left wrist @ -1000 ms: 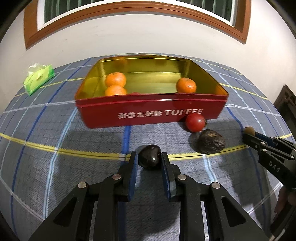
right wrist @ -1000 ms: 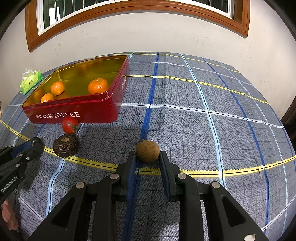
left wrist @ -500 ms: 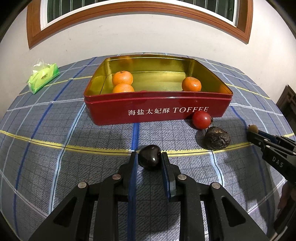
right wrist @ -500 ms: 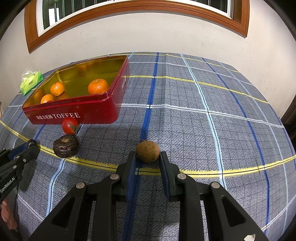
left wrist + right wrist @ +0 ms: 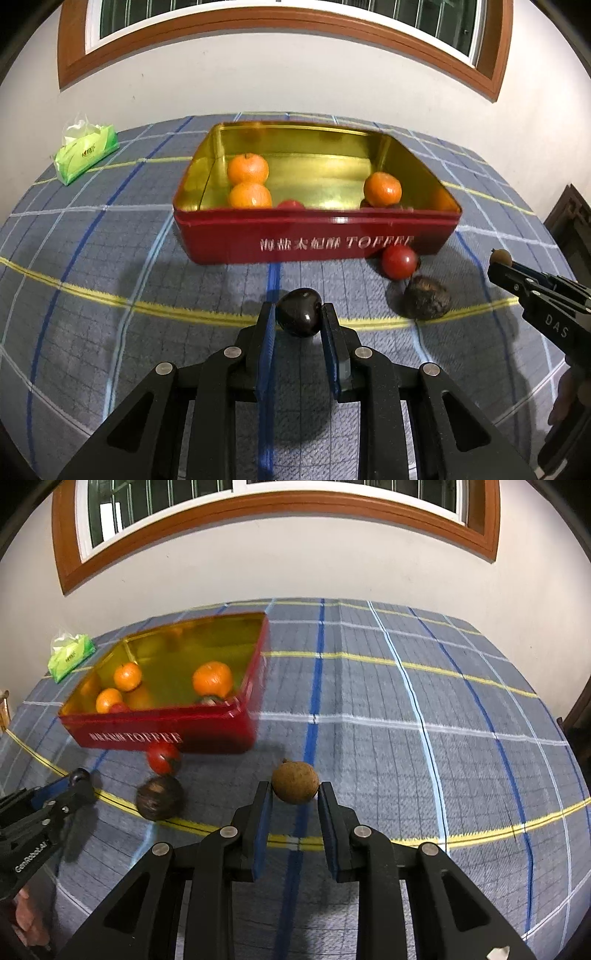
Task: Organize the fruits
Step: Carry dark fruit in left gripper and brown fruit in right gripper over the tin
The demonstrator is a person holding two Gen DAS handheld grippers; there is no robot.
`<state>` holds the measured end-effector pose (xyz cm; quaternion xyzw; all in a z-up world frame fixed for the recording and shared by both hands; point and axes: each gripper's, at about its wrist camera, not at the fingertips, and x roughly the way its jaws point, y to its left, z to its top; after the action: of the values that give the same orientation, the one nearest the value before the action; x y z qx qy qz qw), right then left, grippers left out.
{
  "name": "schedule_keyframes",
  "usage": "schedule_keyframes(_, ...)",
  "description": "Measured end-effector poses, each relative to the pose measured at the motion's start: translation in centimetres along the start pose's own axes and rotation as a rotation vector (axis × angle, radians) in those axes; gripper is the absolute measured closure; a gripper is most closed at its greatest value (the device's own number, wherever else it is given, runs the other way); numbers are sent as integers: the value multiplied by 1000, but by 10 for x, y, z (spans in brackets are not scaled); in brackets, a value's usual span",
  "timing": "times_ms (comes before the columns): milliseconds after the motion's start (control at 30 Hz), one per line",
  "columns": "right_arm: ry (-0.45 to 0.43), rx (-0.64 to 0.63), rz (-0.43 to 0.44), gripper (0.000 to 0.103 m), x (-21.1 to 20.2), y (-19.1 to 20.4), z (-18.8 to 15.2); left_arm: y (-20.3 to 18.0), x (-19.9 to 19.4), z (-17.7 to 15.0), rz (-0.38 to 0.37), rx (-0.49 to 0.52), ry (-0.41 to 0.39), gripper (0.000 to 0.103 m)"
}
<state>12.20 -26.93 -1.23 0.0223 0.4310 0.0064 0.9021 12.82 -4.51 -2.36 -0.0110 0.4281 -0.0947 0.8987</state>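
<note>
White wall and a wood-framed window behind a table with a blue plaid cloth. The red toffee tin sits at 12 o'clock from the left gripper, which is pinching a dark glossy fruit. Three oranges are in the tin; a tomato and a wrinkly dark fruit lie at 2 o'clock, just outside. The right gripper is clamped on a brown longan. Green tissue pack at 10 o'clock.
</note>
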Motion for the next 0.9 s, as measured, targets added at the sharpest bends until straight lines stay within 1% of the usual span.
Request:
schedule_keyframes(200, -49, -31, 29, 79, -14, 13, 22, 3, -11, 23, -10, 20, -50, 78)
schedule_keyframes(400, -62, -63, 70, 79, -10, 35, 49, 14, -11, 57, 12, 30, -94, 78)
schedule_keyframes(600, -30, -101, 112, 79, 10, 60, 66, 24, 10, 83, 30, 32, -66, 78)
schedule_keyframes(767, 7, -130, 120, 79, 31, 76, 72, 23, 29, 89, 45, 62, -25, 78)
schedule_keyframes(900, 25, -143, 122, 79, 42, 83, 75, 23, 37, 89, 56, 68, -11, 78)
